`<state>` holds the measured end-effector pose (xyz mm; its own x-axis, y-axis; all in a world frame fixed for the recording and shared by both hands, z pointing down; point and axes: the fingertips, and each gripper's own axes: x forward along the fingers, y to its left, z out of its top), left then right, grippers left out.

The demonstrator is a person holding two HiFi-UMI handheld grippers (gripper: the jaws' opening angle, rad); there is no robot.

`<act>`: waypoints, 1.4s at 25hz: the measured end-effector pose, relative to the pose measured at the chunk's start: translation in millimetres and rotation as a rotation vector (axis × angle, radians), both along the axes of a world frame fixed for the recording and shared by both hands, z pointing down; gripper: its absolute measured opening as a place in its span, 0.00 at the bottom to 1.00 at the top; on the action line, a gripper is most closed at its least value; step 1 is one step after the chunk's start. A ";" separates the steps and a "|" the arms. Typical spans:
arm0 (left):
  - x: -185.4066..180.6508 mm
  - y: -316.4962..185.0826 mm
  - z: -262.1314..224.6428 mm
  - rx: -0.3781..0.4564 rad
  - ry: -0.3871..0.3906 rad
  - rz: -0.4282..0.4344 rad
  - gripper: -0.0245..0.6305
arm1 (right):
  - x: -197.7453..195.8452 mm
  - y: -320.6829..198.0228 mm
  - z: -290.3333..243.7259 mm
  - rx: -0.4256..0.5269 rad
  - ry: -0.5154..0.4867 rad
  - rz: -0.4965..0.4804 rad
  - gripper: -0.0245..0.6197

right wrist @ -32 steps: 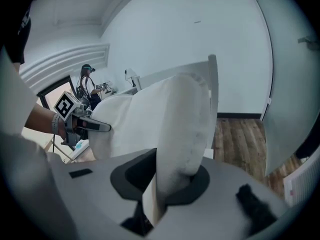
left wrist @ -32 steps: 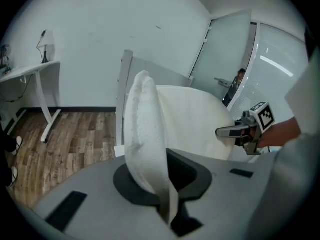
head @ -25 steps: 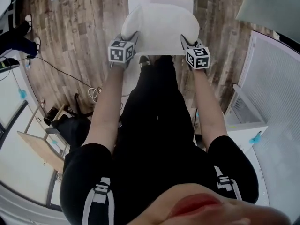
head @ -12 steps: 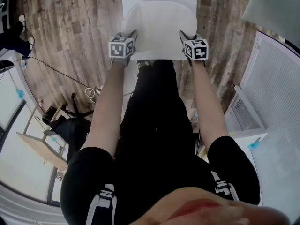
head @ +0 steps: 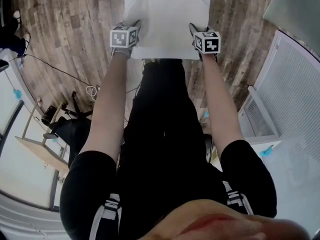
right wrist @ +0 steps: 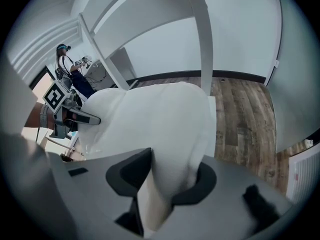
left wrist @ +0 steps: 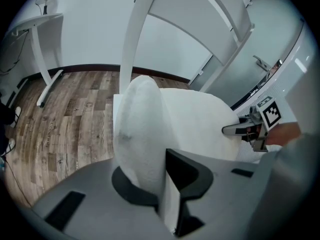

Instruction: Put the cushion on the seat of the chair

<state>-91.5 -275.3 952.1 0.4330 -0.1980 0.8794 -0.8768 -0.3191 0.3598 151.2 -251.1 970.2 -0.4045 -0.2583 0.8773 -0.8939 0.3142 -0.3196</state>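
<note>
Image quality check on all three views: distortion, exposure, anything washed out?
Head view: strong fisheye, floor planks bow outward; the white cushion is near blown out, edges faint. Left gripper view: black vignetted corners, chair post curves, cushion texture readable. Right gripper view: same vignette, even light, no glare, soft shadows only.

The soft white cushion (head: pixel 166 21) lies flat on the seat (right wrist: pixel 212 116) of the white chair (left wrist: pixel 134 39) and covers nearly all of it. Only a thin strip of seat shows along the cushion's sides. Its two near corners bunch upward. The chair's open-framed back rises just behind the cushion.
</note>
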 end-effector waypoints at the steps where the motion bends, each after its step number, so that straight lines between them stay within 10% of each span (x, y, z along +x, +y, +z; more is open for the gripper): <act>1: -0.5 -0.6 1.6 -0.003 -0.004 0.000 0.15 | 0.2 -0.1 1.5 -0.005 0.004 0.000 0.25; 13: -3.2 -7.1 23.1 -0.018 -0.028 -0.007 0.19 | 10.0 -5.2 19.2 -0.009 0.039 -0.013 0.31; 35: -34.7 -16.7 38.1 0.043 -0.187 -0.097 0.59 | 36.6 -7.6 34.6 -0.039 0.104 0.050 0.55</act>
